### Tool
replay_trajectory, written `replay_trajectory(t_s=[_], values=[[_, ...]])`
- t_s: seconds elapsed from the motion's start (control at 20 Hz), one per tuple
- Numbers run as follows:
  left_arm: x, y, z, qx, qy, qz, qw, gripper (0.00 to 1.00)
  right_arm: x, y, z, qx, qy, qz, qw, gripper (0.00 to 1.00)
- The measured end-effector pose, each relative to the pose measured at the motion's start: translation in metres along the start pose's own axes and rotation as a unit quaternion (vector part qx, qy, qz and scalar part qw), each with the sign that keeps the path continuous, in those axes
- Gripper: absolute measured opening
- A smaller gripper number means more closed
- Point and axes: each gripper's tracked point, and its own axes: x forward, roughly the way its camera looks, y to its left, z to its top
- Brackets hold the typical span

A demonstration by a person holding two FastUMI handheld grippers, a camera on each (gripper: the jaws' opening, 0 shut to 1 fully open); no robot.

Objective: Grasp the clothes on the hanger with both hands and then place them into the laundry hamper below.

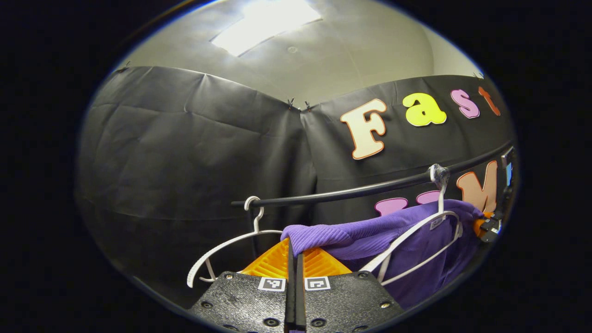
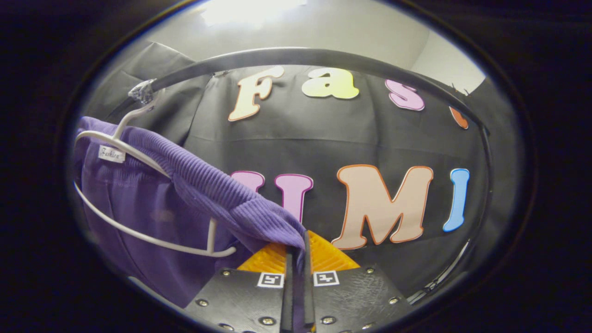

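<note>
A purple ribbed garment (image 1: 370,236) drapes over a white hanger (image 1: 418,226) that hooks on the black rail (image 1: 360,188). My left gripper (image 1: 294,253) is shut, with the garment's left end pinched between its fingers. In the right gripper view the same garment (image 2: 185,185) hangs at the left on the hanger (image 2: 138,159) under the rail (image 2: 300,55). Its right end runs down into my right gripper (image 2: 296,252), which is shut on the cloth. The right gripper (image 1: 489,226) also shows at the far right of the left gripper view, beside the garment.
An empty white hanger (image 1: 231,244) hangs on the rail's left end, just left of my left gripper. The black cloth wall (image 1: 185,152) stands close behind the rail. The rail's upright post (image 2: 485,185) curves down at the right.
</note>
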Motion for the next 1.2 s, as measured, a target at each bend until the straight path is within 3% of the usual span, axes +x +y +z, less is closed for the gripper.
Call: replay_trajectory(t_s=[0.2, 0.5, 0.8, 1.2], values=[[0.008, -0.005, -0.024, -0.020, 0.025, -0.012, 0.999, 0.01, 0.017, -0.001, -0.004, -0.002, -0.001, 0.001, 1.000, 0.09], [0.011, -0.015, -0.040, -0.002, 0.023, -0.026, 0.999, 0.01, 0.029, 0.003, -0.018, -0.023, 0.001, 0.001, 1.000, 0.08], [0.013, -0.022, -0.057, -0.025, 0.039, -0.028, 0.999, 0.01, 0.034, -0.001, -0.033, -0.022, 0.022, -0.009, 0.999, 0.08], [-0.007, -0.010, -0.099, -0.037, 0.083, -0.015, 0.996, 0.01, 0.026, 0.007, -0.074, -0.045, 0.055, 0.014, 0.997, 0.09]])
